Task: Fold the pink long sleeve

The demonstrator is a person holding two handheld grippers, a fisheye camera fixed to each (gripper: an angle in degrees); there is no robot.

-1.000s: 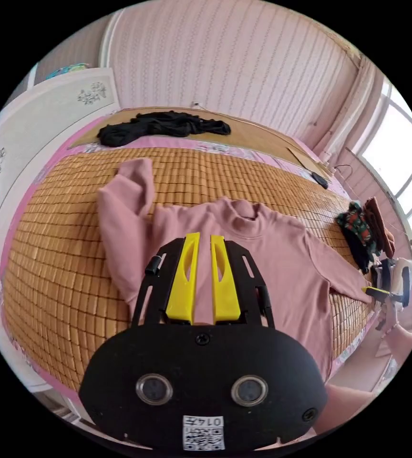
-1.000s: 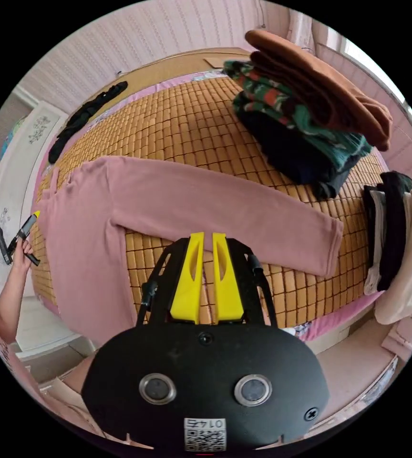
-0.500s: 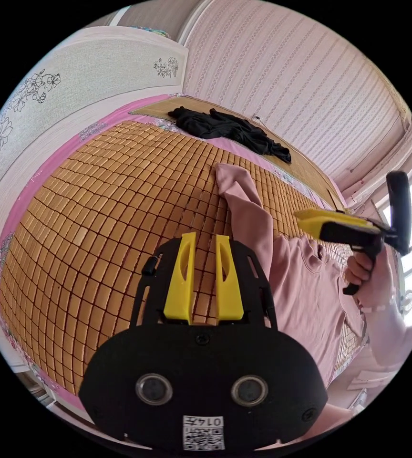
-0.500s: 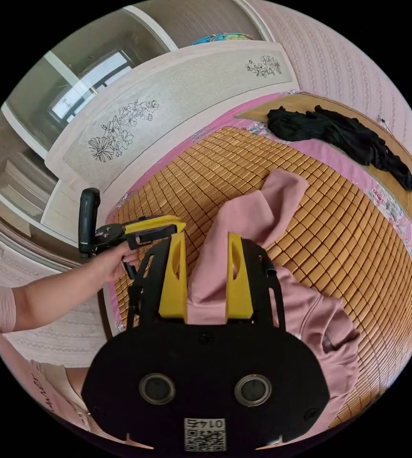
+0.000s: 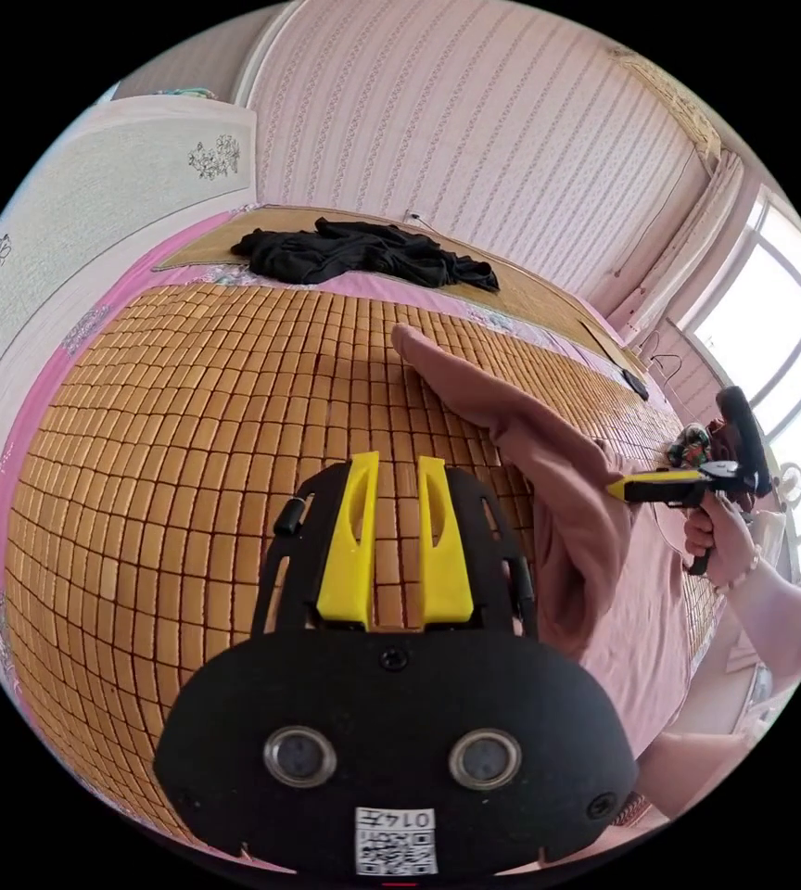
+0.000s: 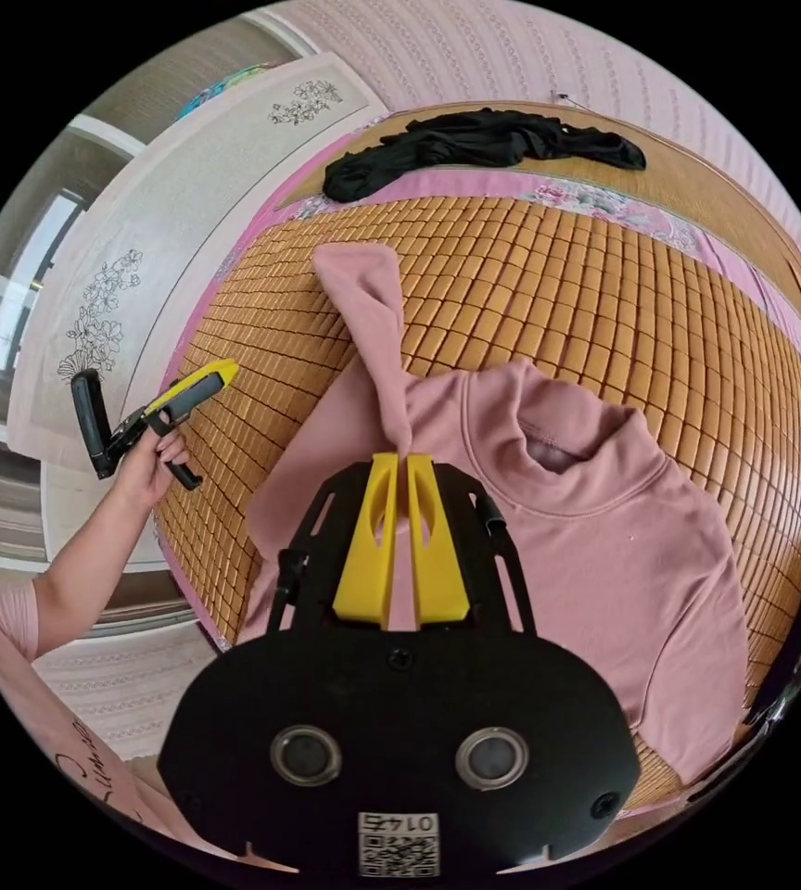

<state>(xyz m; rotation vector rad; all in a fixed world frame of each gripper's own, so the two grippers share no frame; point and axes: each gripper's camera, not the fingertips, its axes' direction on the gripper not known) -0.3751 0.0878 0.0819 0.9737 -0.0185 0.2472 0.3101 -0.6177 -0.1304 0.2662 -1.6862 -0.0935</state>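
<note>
The pink long sleeve [image 6: 595, 528] lies front up on the bamboo mat [image 6: 604, 297], collar towards the far side. My right gripper [image 6: 401, 461] is shut on its left sleeve [image 6: 373, 306], whose cuff still rests on the mat. In the left gripper view that sleeve [image 5: 530, 436] rises in a peaked fold up to the right gripper [image 5: 625, 488], held by a hand. My left gripper [image 5: 397, 464] hovers over bare mat [image 5: 187, 417] beside the shirt, jaws slightly apart with nothing between them. In the right gripper view the left gripper [image 6: 198, 380] sits at the mat's left edge.
A black garment [image 5: 363, 252] lies crumpled at the far end of the bed. A flowered headboard panel [image 6: 141, 250] borders the mat's left side. A pile of folded clothes [image 5: 692, 445] sits near the window [image 5: 771, 315]. The person's arm [image 6: 85, 556] reaches in from the left.
My right gripper has gone from wide open around the sleeve to shut on it, and the sleeve is lifted off the mat. Both cameras have swung.
</note>
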